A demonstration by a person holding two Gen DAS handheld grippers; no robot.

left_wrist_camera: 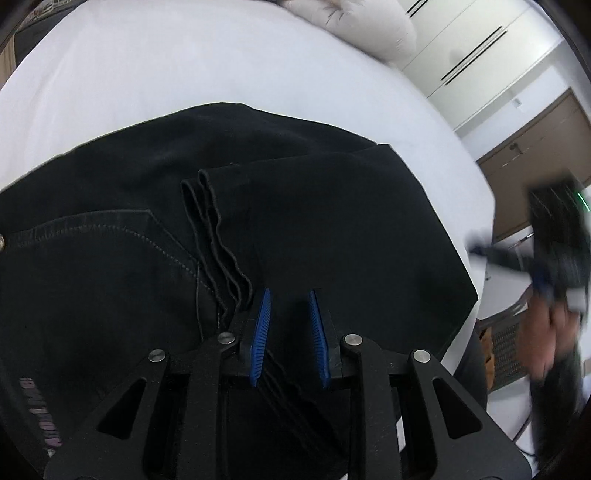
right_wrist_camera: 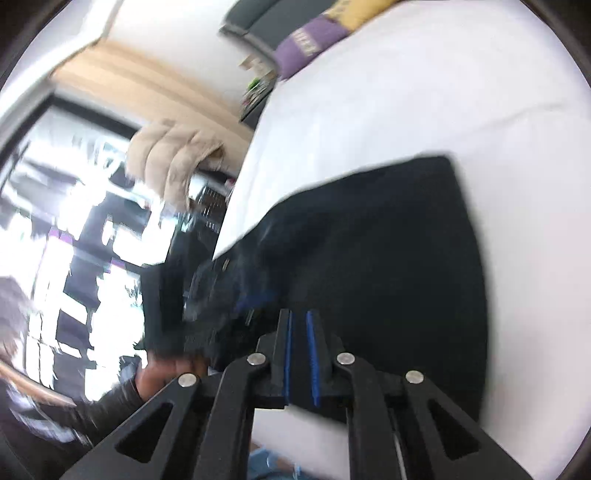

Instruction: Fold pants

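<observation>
Black pants (left_wrist_camera: 295, 221) lie folded on a white bed (left_wrist_camera: 166, 66); the leg hems rest over the seat part with its stitched pocket. My left gripper (left_wrist_camera: 290, 295) is open just above the pants, with the hem edges beside its left finger. In the right wrist view the pants (right_wrist_camera: 388, 258) show as a dark folded block on the white bed (right_wrist_camera: 443, 92). My right gripper (right_wrist_camera: 298, 317) hangs above the pants' near edge, its blue pads a narrow gap apart with nothing between them. The view is blurred by motion.
A pale puffy jacket (left_wrist_camera: 354, 22) lies at the bed's far end. White cupboards and a brown door (left_wrist_camera: 535, 140) stand to the right. The other hand and gripper (left_wrist_camera: 554, 258) blur past the bed edge. A purple and yellow cloth (right_wrist_camera: 321, 33) lies near the bed's far corner.
</observation>
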